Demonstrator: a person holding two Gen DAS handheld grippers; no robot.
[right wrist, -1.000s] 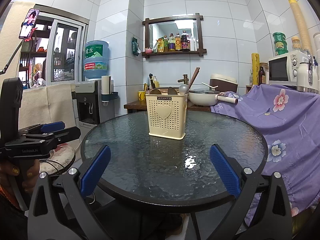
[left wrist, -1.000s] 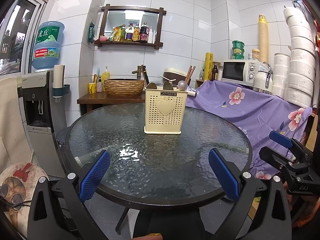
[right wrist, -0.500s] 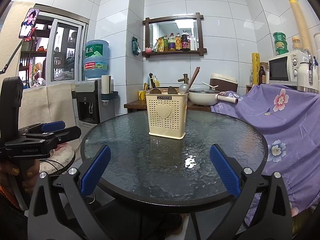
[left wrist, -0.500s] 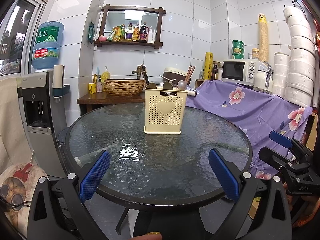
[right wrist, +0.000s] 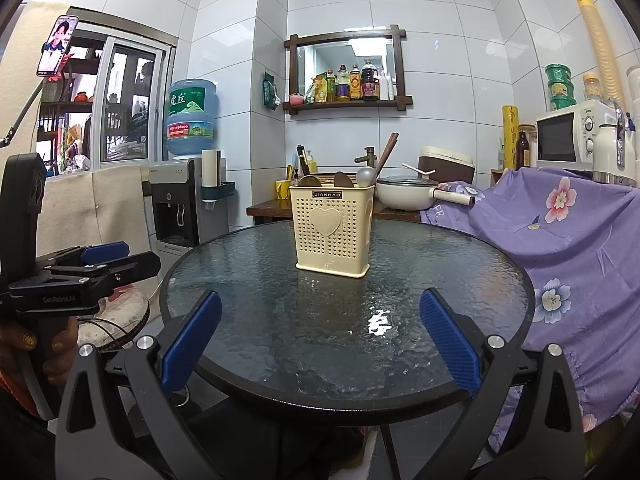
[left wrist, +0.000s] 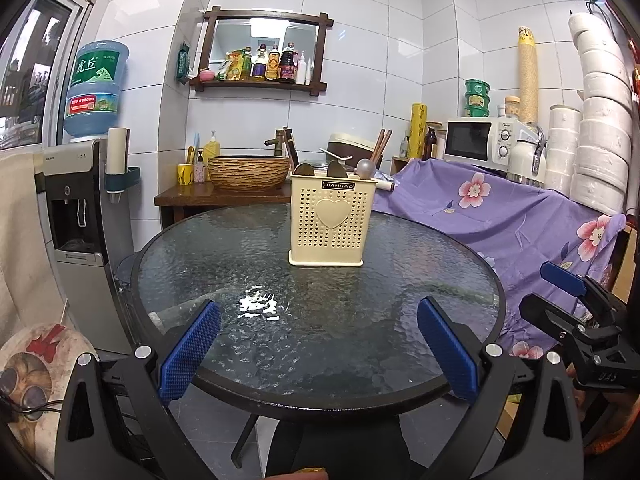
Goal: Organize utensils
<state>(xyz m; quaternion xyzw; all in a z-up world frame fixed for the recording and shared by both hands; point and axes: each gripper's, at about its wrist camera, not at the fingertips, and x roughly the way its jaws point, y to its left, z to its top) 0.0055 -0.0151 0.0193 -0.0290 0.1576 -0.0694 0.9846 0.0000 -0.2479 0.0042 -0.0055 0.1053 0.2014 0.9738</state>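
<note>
A cream perforated utensil holder with a heart on its front stands upright near the middle of the round glass table. Spoon bowls and brown chopsticks stick out of its top. My left gripper hangs open over the near table edge with nothing between its blue pads. Open and empty as well, my right gripper is at the near edge. Each gripper shows in the other's view, held back from the table: the right one, the left one.
A water dispenser stands left of the table. Behind it are a wooden counter with a woven basin, a white pan and a shelf of bottles. A purple flowered cloth covers furniture on the right, under a microwave.
</note>
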